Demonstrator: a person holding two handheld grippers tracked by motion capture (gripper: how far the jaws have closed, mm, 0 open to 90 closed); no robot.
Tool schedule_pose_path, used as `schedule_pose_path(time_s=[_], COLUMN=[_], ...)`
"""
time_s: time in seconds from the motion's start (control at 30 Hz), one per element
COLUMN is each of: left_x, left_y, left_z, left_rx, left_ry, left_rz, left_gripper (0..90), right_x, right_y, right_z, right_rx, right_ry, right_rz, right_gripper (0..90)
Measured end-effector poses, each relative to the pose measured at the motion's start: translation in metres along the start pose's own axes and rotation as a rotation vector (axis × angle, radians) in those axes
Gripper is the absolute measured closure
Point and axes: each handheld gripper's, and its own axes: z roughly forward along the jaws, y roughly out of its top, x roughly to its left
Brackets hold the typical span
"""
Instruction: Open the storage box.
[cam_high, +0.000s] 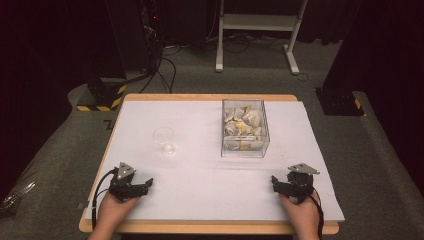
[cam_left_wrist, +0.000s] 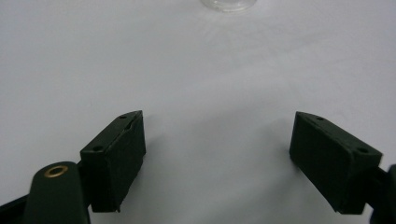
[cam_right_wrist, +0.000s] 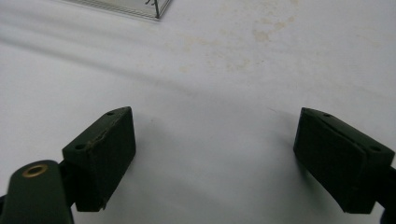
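No writing or label can be read on anything on the counter.

Two containers stand on its white sheet. At about 1 o'clock from the counter's middle is a clear box with straight walls, open on top, holding a heap of crumpled pale pieces with touches of yellow; what they are cannot be told. At about 10 o'clock from the middle, well apart from the box, stands a small clear cup, upright; nothing can be made out inside it.

The left tongs rest low on the counter at about 7 o'clock, held in the person's left hand; the cup lies at roughly 1 o'clock from them, near but not touching. In the left gripper view its jaws stand wide apart with bare white sheet between them, and the cup's base sits at 12 o'clock at the top edge.

The right tongs rest at about 5 o'clock, in the right hand, the box at 11 o'clock from them. Their jaws also gape wide over bare sheet, gripping nothing, with the box's corner at 11 o'clock in the right gripper view and faint brownish stains at 1 o'clock.
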Motion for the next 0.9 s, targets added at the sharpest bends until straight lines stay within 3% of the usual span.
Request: schedule_pose_path(time_s=[0.9], left_x=[0.0], left_y=[-0.0001], left_z=[-0.0002], left_rx=[-0.002], left_ry=[0.002], left_rz=[0.0], left_gripper=[19.1], right_x=[-0.0017], right_y=[0.0003], right_z=[0.0003], right_rx=[0.003], right_ry=[0.012], right_rz=[0.005], right_gripper=[12.6])
